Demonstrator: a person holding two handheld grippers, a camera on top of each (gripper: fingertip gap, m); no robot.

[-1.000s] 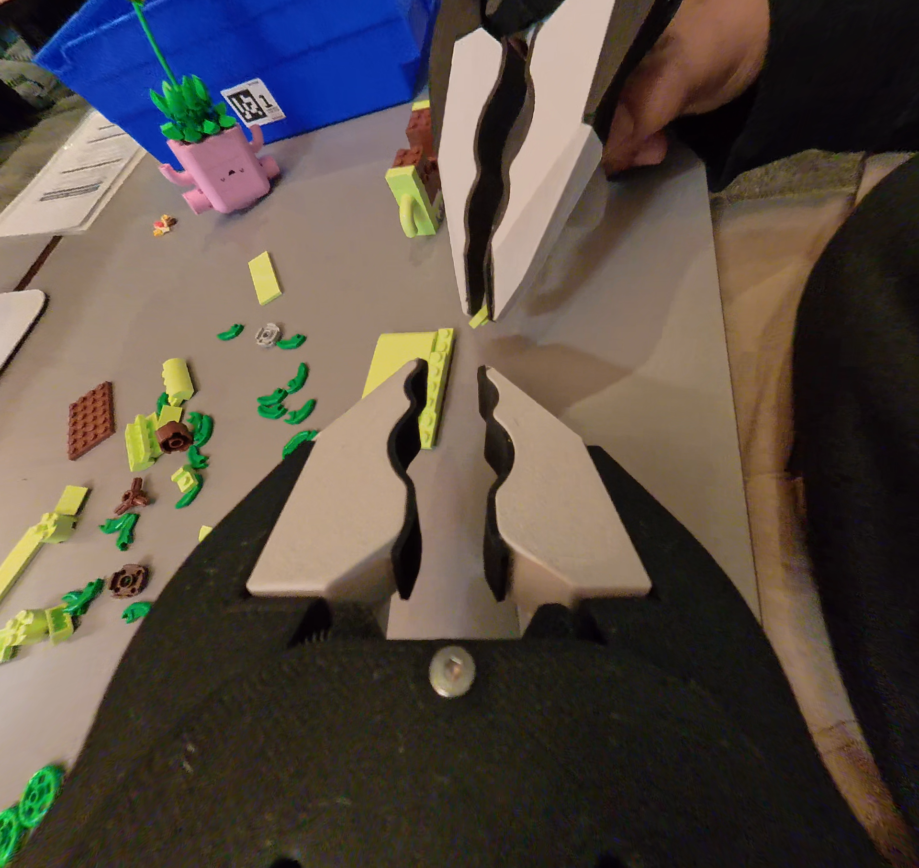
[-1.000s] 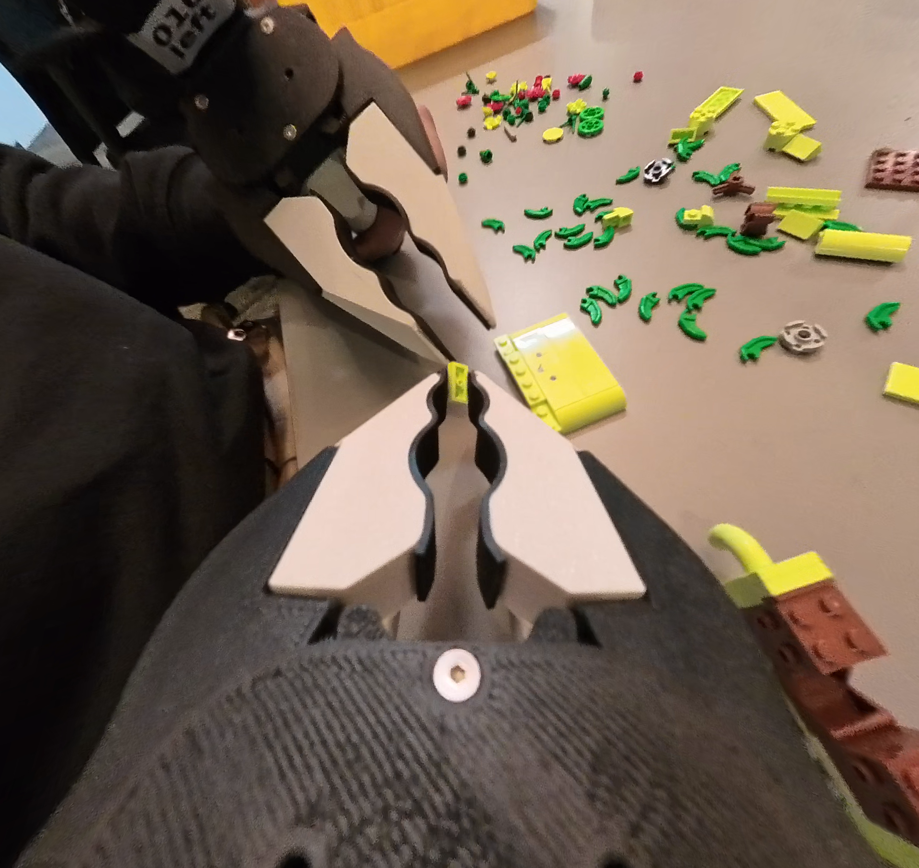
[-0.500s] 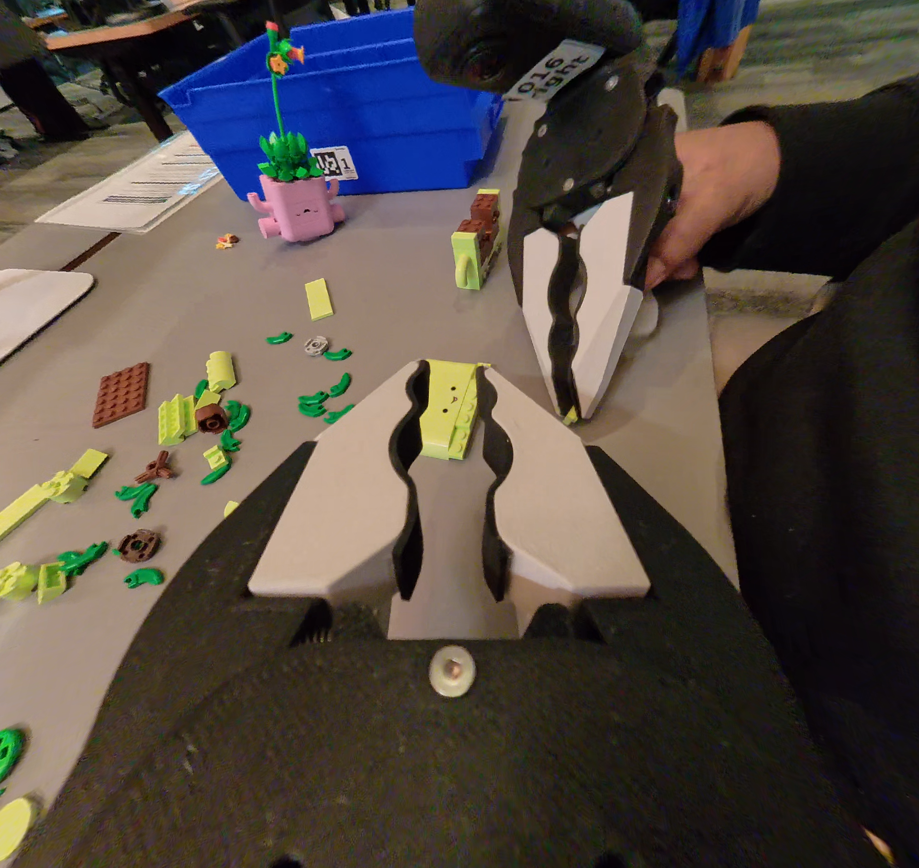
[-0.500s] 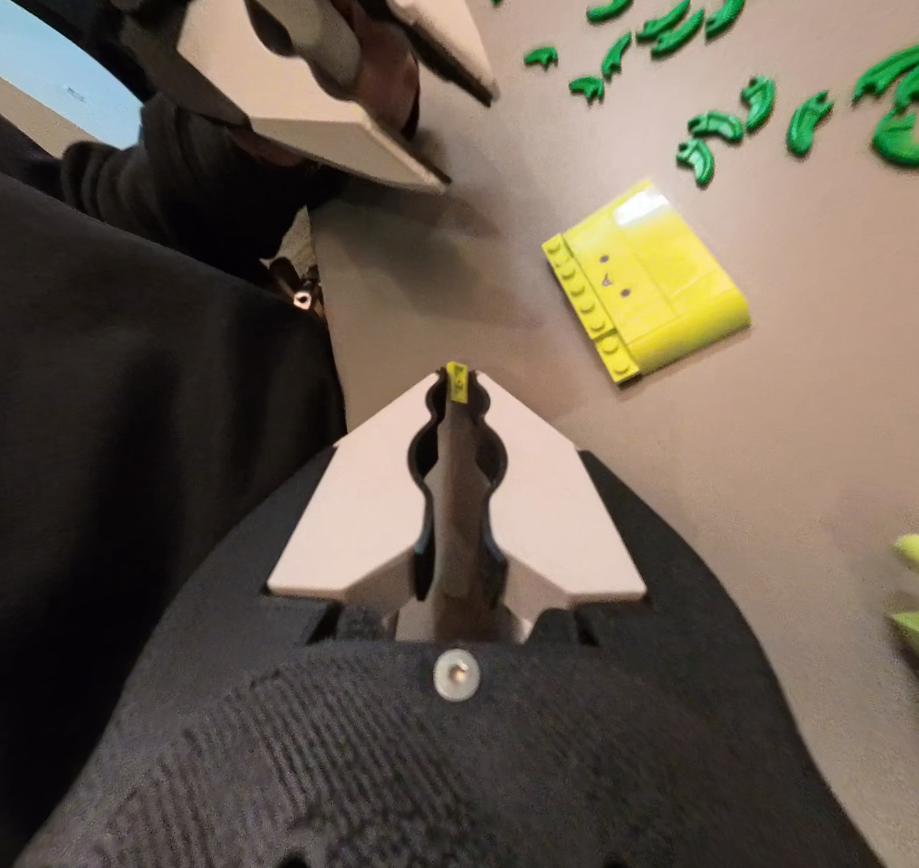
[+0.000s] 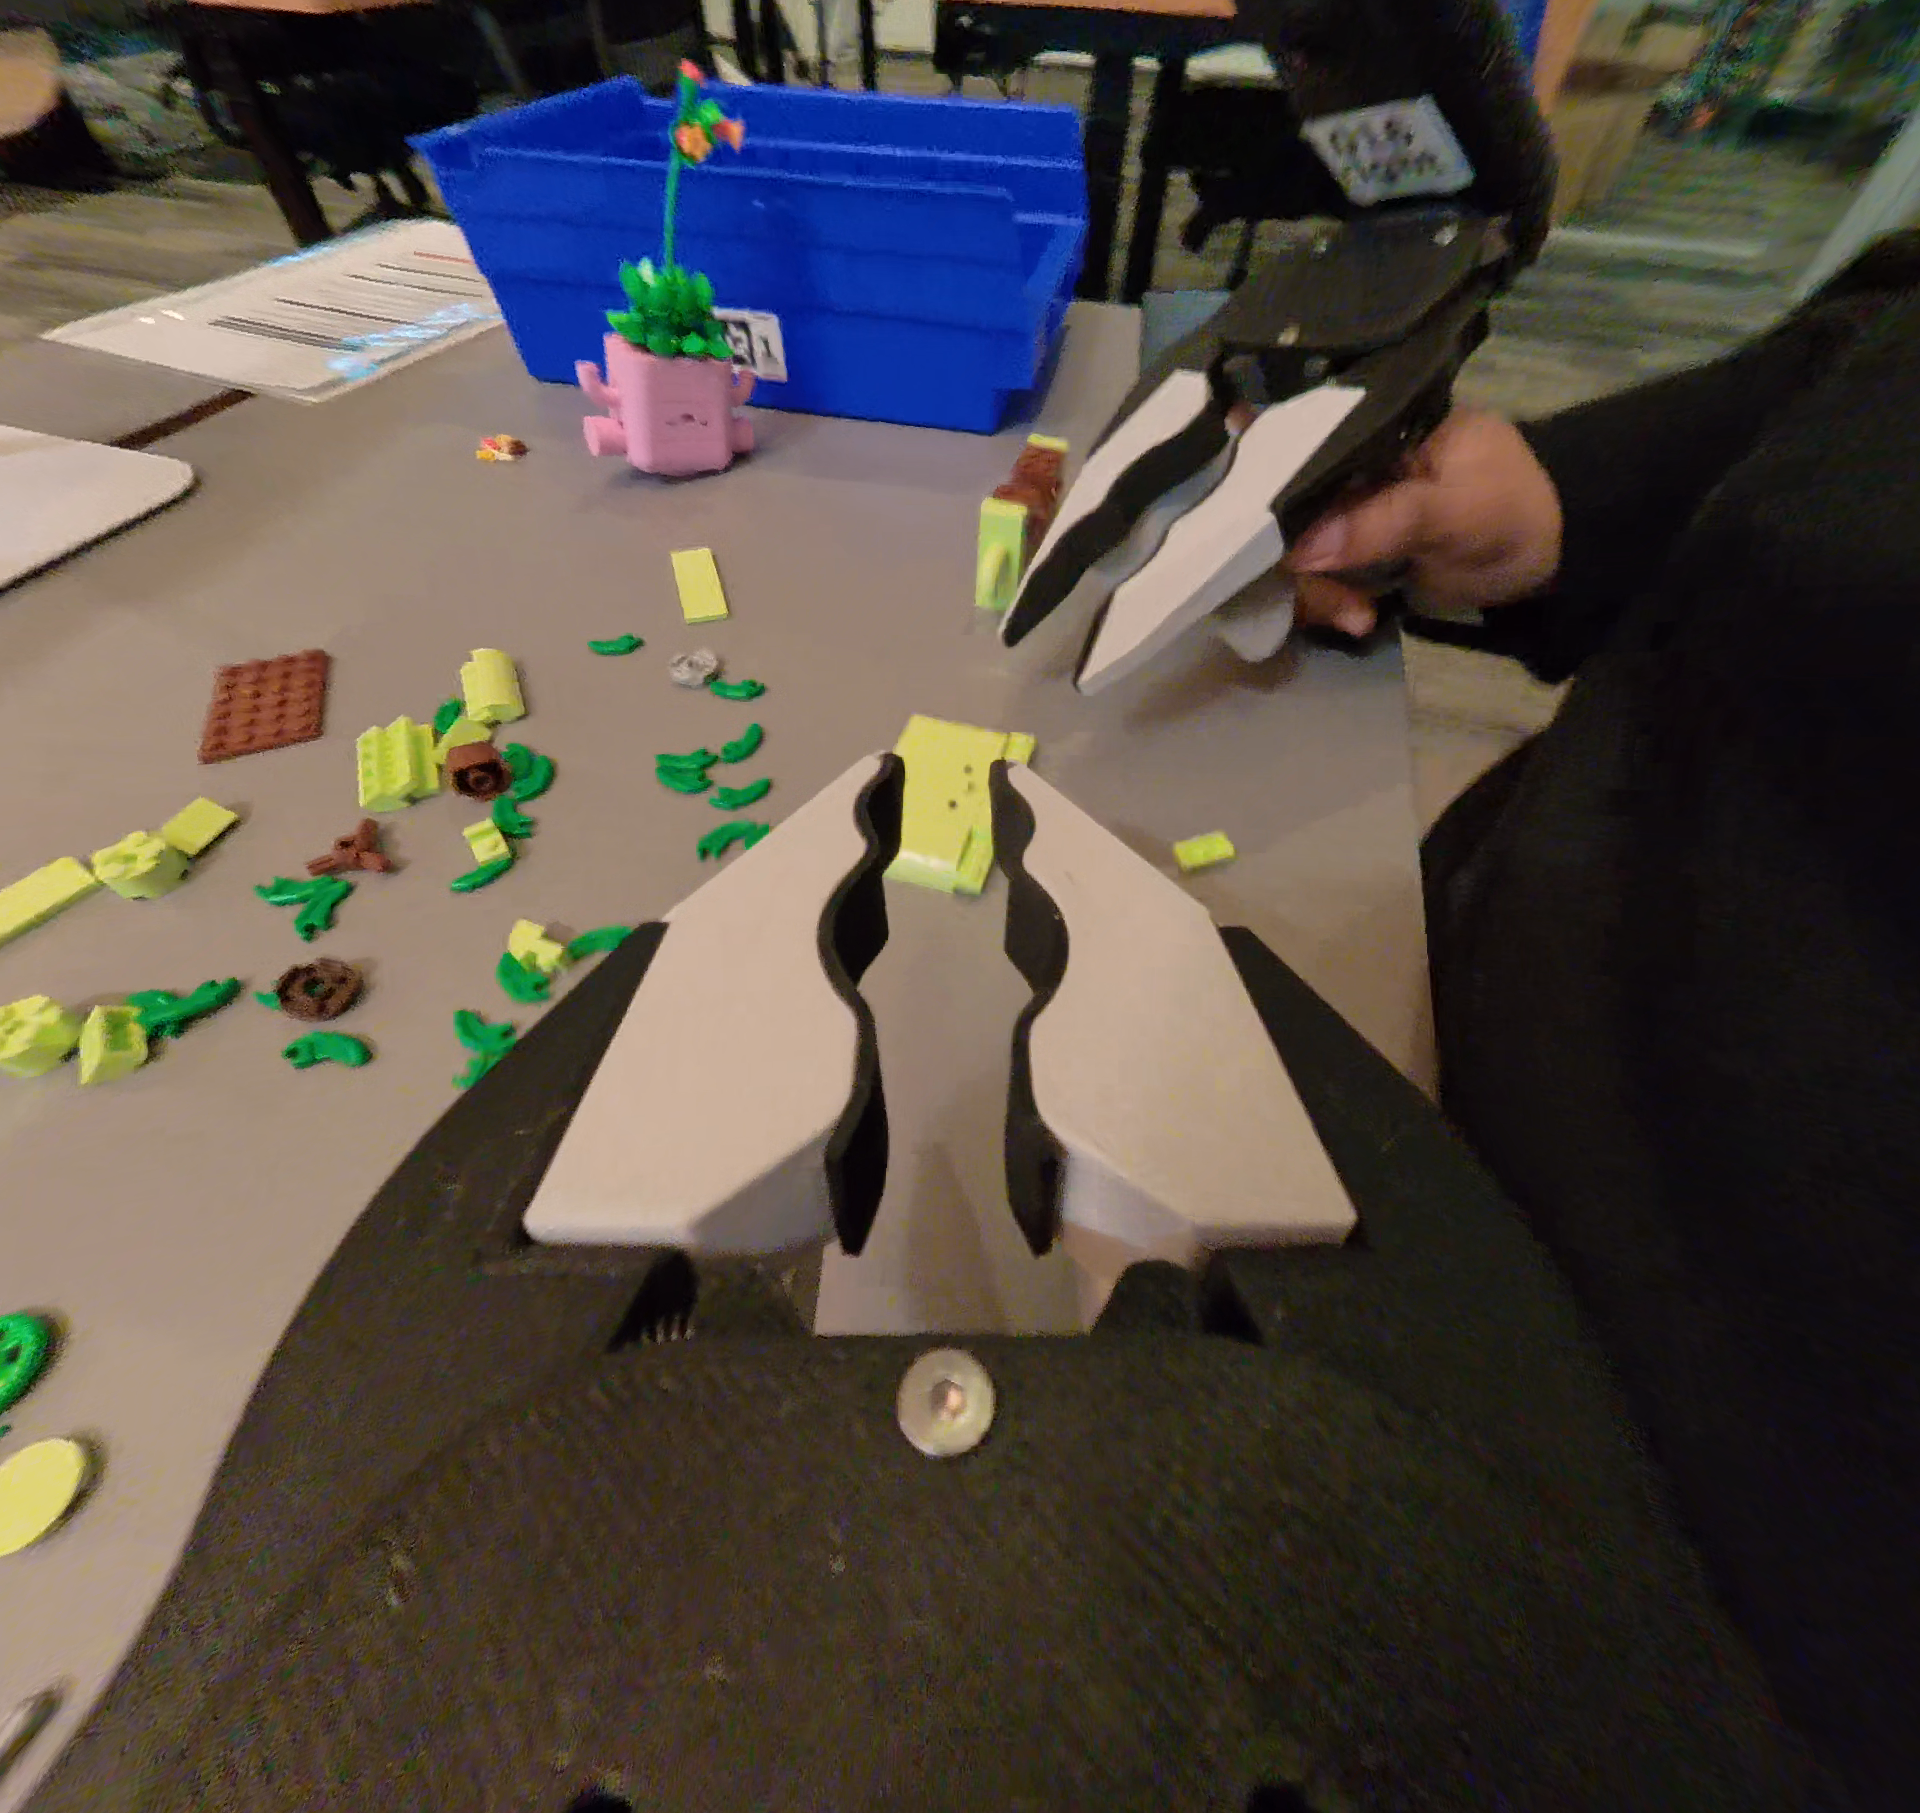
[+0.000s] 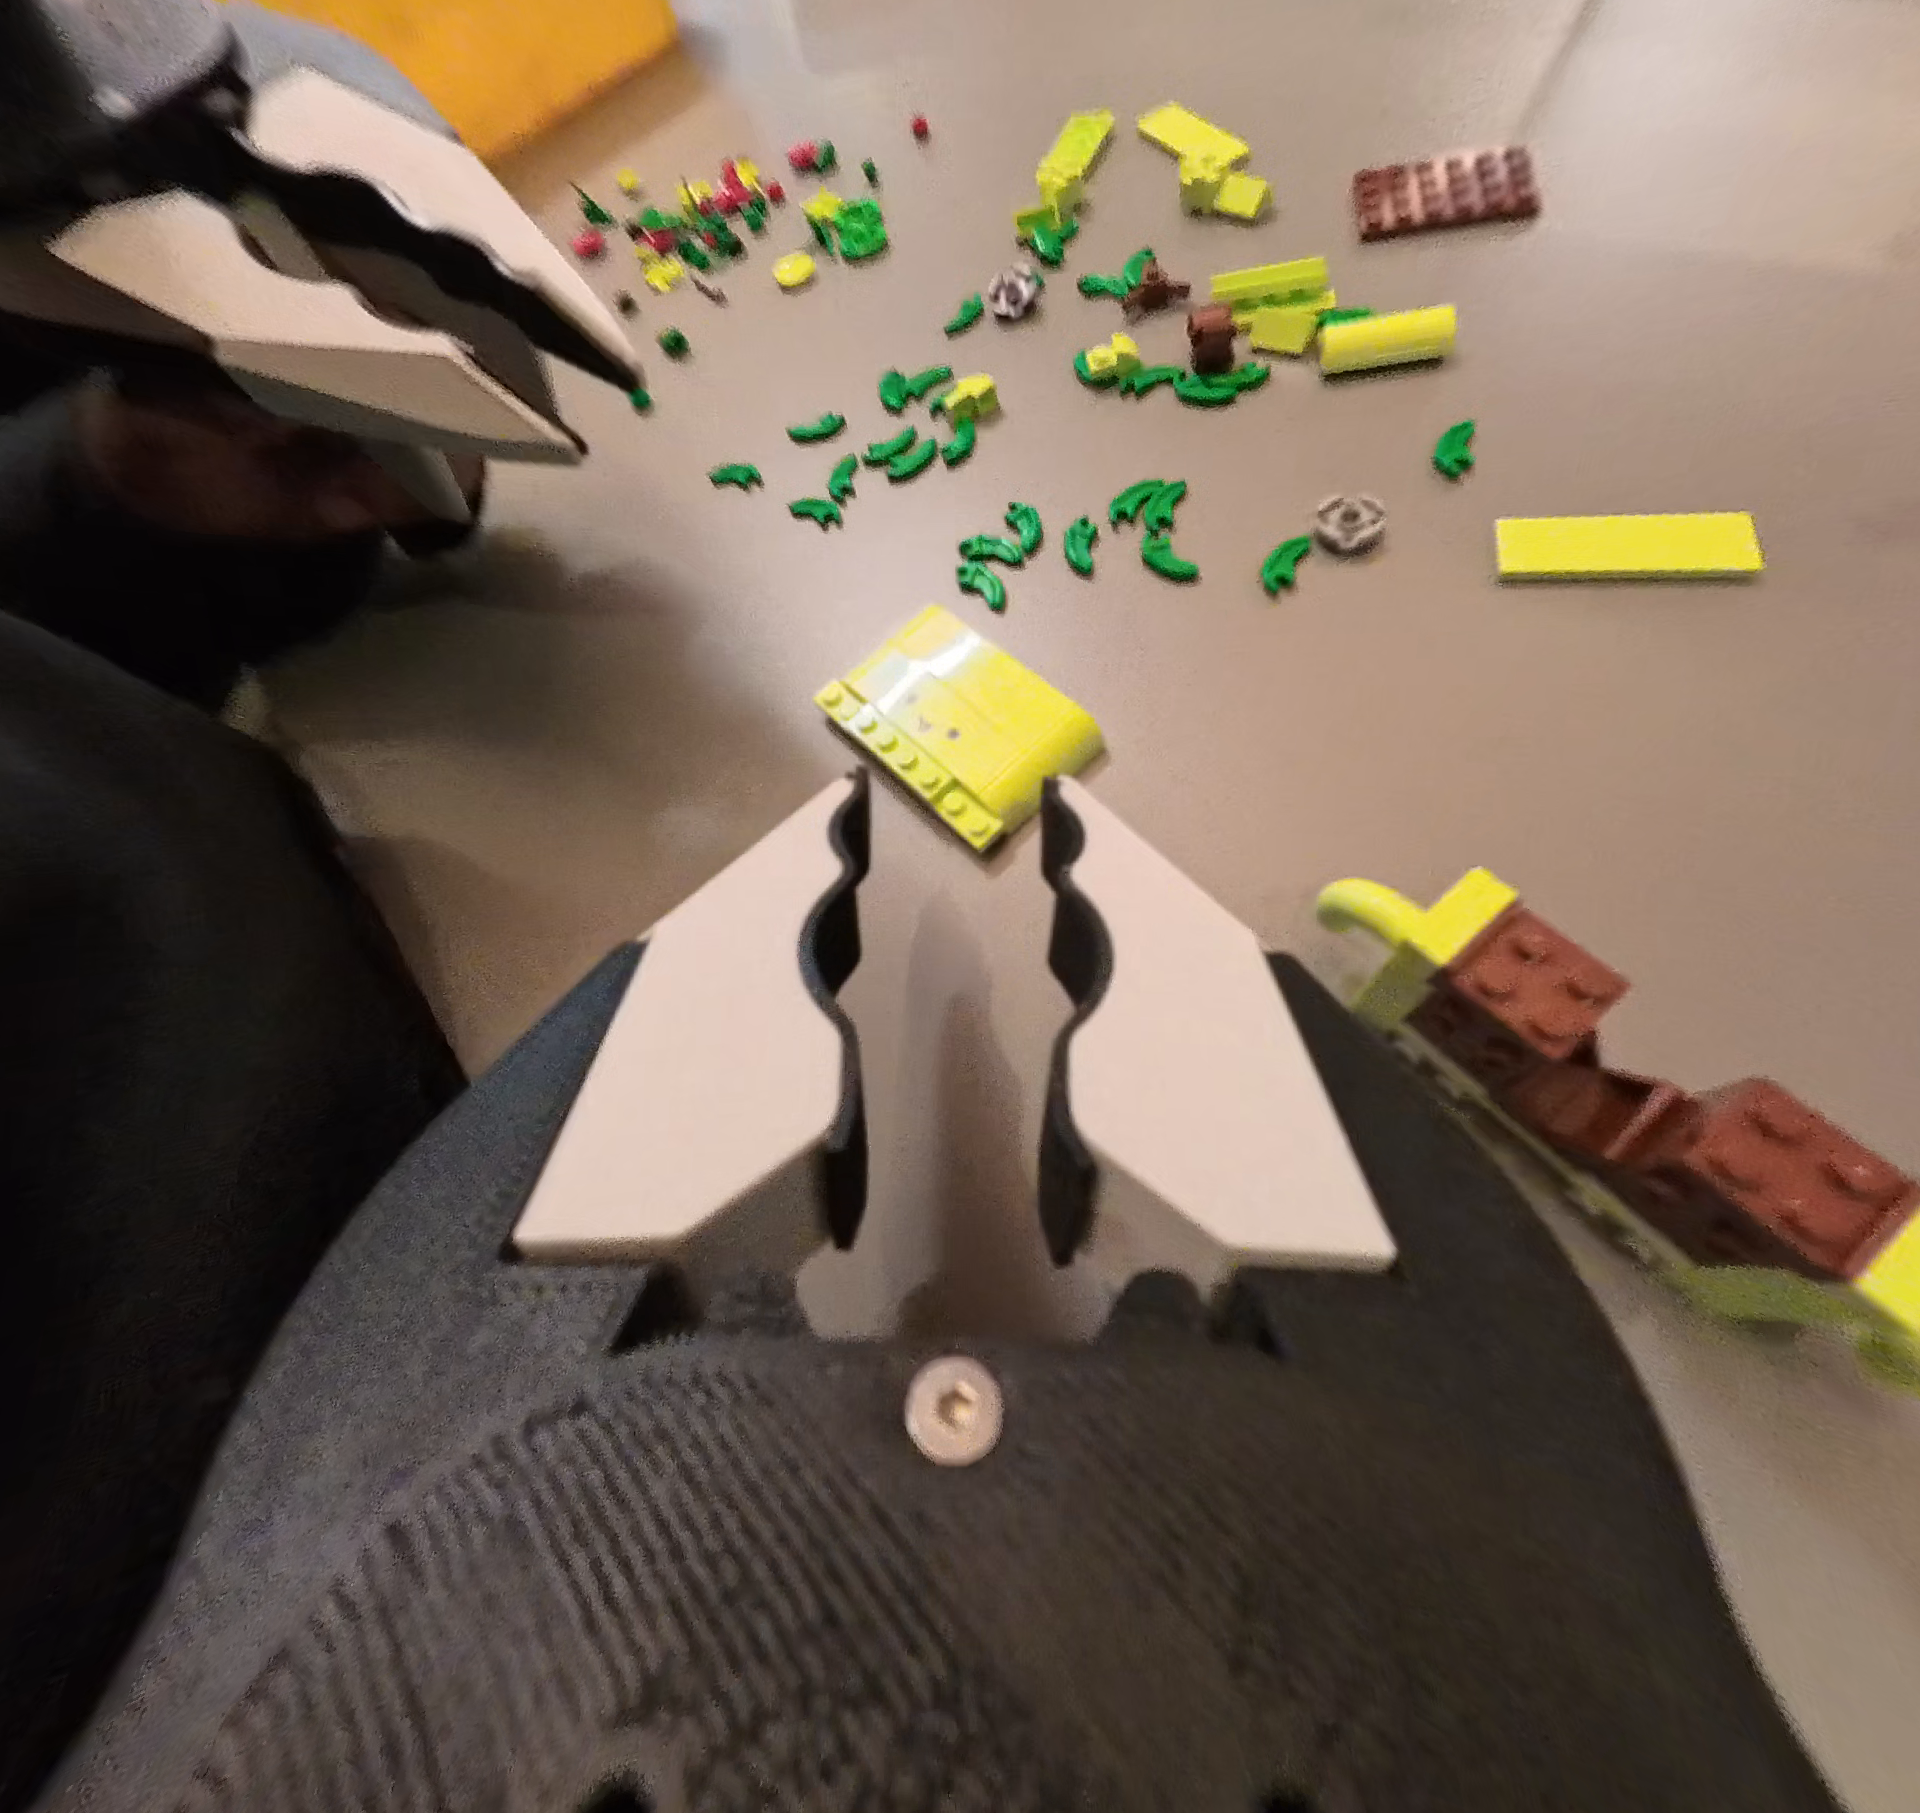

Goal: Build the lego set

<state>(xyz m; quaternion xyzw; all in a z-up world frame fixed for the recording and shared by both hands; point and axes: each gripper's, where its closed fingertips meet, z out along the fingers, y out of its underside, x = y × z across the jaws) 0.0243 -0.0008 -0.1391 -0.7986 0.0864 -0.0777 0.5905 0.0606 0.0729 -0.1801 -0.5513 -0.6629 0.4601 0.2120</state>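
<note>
Both tools hang empty over a grey tabletop (image 5: pixel 364 537) strewn with lego parts. The left tool (image 5: pixel 943 776) has its fingers spread, and a lime-green curved panel (image 5: pixel 948 807) lies flat on the tabletop straight ahead of its tips, framed in the gap between them. The right tool (image 6: pixel 954 792), also spread and pinching nothing, points at the same panel (image 6: pixel 961 724) from the opposite side, the studded edge of the panel nearest its tips. A small lime piece (image 5: pixel 1203 850) lies loose on the tabletop to the right of the left tool, well below the right tool (image 5: pixel 1049 657) as seen from the left wrist. To the right of the right tool sits a partly built brown-and-lime block assembly (image 6: pixel 1621 1088); far ahead of the left tool stand a finished pink flower pot (image 5: pixel 665 402) and a blue bin (image 5: pixel 810 246).

The build looks far from complete, with green leaf pieces (image 6: pixel 1070 537) scattered beyond the panel. The risk from here: the panel is low and smooth on top, so either tool closing on it at an angle could skid it across the tabletop or flip it rather than lift it. With both tools converging on one part, their fingers could also collide, and the small lime piece could be swept off the near edge.
</note>
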